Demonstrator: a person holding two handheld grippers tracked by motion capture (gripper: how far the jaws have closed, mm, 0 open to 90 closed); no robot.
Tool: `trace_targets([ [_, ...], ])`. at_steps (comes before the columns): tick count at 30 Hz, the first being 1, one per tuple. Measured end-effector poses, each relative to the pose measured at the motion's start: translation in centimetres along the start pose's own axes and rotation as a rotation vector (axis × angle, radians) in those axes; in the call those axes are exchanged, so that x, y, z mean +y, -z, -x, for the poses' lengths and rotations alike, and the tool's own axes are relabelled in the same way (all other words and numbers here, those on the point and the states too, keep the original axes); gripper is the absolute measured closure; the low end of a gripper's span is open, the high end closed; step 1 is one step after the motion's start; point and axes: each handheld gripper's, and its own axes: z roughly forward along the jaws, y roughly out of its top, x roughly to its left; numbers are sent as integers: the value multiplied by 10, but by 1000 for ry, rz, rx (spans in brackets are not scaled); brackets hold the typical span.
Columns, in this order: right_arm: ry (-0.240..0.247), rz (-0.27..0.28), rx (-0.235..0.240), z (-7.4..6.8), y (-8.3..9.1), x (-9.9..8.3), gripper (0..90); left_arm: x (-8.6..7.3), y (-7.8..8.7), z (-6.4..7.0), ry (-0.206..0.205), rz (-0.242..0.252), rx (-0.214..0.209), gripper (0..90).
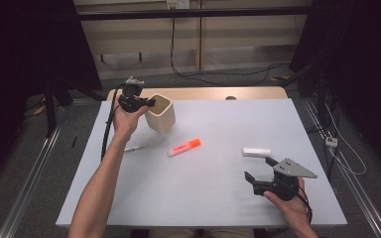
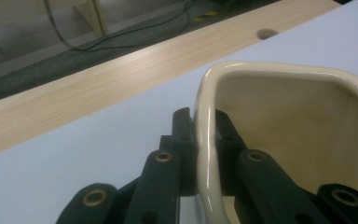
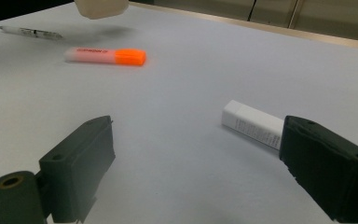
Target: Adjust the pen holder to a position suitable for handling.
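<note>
Left gripper [image 1: 146, 103] clamped, right gripper [image 1: 259, 171] jaws apart

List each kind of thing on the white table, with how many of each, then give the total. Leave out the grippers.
Cup: 1, cream, its rim held by the left gripper
Highlighter: 1, orange cap
Pen: 1
Eraser: 1, white, lying ahead of the right gripper
Total: 4

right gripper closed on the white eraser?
No: the right gripper stands open above the table, and the white eraser lies loose ahead of one jaw.
</note>
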Motion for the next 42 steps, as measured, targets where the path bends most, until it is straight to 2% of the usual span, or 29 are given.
trace_targets([
  [6,0,1,1,0,1,0,98,13,-6,18,-64,5,-70,829],
  [13,0,6,0,0,2,0,97,24,-17,31,-109,9,-131,829],
  [15,-1,7,-1,1,2,0,97,25,-21,34,-114,7,-137,828],
  [19,-9,8,-1,2,3,0,97,28,-30,36,-142,-14,-149,828],
  [21,-8,8,-4,2,4,-1,97,29,-34,37,-145,-17,-163,828],
  [26,-7,6,-3,2,4,-1,96,32,-46,40,-186,-18,-191,829],
  [29,-11,6,-2,2,4,-1,96,33,-54,43,-234,-23,-197,829],
  [32,-12,5,-2,2,4,-1,96,34,-62,45,-259,-45,-209,829],
  [35,-13,6,-1,3,4,-1,95,36,-69,48,-309,-57,-221,829],
  [38,-21,6,0,3,4,-2,95,39,-73,50,-341,-55,-249,830],
  [42,-21,7,-1,4,5,-2,95,40,-80,51,-349,-47,-301,831],
])
